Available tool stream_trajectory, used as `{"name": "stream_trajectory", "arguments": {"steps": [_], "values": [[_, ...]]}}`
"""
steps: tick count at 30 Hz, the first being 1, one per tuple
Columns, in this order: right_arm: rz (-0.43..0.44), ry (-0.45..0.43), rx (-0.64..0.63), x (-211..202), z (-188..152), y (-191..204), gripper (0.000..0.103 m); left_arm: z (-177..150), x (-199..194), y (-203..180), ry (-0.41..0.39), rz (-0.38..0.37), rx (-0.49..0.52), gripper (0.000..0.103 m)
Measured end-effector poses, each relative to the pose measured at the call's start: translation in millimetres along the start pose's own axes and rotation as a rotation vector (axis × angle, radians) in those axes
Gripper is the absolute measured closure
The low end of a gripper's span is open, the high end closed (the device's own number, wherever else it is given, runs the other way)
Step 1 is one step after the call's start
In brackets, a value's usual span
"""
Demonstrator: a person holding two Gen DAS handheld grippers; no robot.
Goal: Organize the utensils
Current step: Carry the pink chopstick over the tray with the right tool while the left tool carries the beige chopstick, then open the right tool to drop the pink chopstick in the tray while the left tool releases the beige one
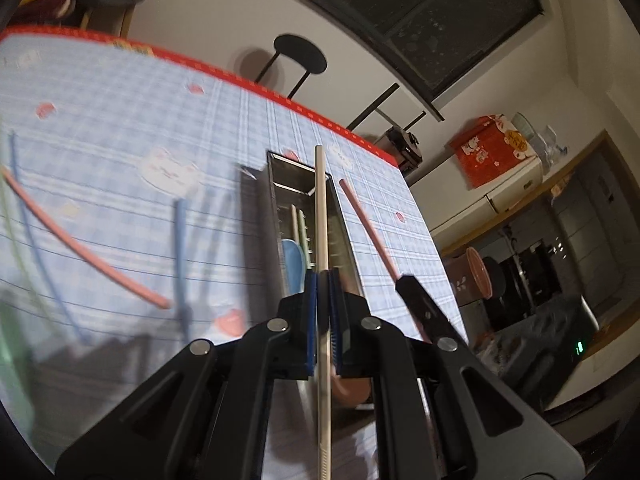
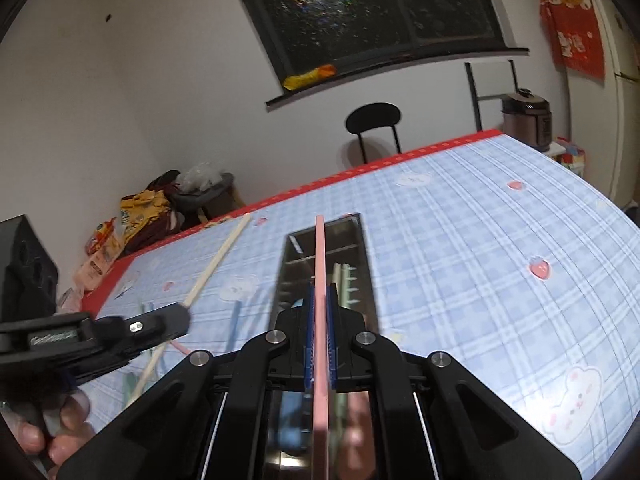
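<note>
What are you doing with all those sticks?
A person is tidying utensils into a metal tray. The left tool is shut on a cream chopstick; the right tool is shut on a pink chopstick. Both are over the tray. More chopsticks lie on the blue tablecloth.

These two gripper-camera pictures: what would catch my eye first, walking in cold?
Probably the two clamps, each pinching one chopstick: the left gripper holds a cream chopstick, the right gripper a pink chopstick. Both point over a long metal utensil tray on the blue checked tablecloth. More coloured chopsticks lie scattered left of the tray.
</note>
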State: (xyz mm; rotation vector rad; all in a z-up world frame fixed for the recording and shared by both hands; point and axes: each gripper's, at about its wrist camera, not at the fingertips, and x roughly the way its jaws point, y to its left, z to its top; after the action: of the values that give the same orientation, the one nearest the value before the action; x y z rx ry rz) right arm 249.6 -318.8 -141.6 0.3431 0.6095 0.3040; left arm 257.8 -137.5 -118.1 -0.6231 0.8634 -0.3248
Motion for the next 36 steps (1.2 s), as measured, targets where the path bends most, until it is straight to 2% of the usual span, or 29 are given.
{"name": "stream_trajectory", "arguments": {"steps": [7, 13, 25, 32, 36], "values": [[-0.027, 0.025, 0.013, 9.3, -3.6, -8.5, 0.097, -4.4, 49.7, -9.7, 0.019, -0.027, -0.075, 0.093], [-0.039, 0.041, 0.014, 15.7, -5.3, -9.8, 0.097, -5.6, 66.5, -8.1, 0.024, -0.011, -0.097, 0.093], [-0.05, 0.073, 0.006, 26.1, -8.7, -7.3, 0.097, -14.2, 78.7, 0.7, 0.056, 0.007, -0.147, 0.093], [-0.052, 0.081, 0.008, 29.2, -8.8, -7.1, 0.097, -16.6, 76.1, -0.2, 0.034, 0.028, -0.137, 0.093], [-0.05, 0.095, 0.003, 32.4, -10.4, -5.7, 0.097, -18.6, 78.8, -2.2, 0.052, 0.031, -0.13, 0.093]]}}
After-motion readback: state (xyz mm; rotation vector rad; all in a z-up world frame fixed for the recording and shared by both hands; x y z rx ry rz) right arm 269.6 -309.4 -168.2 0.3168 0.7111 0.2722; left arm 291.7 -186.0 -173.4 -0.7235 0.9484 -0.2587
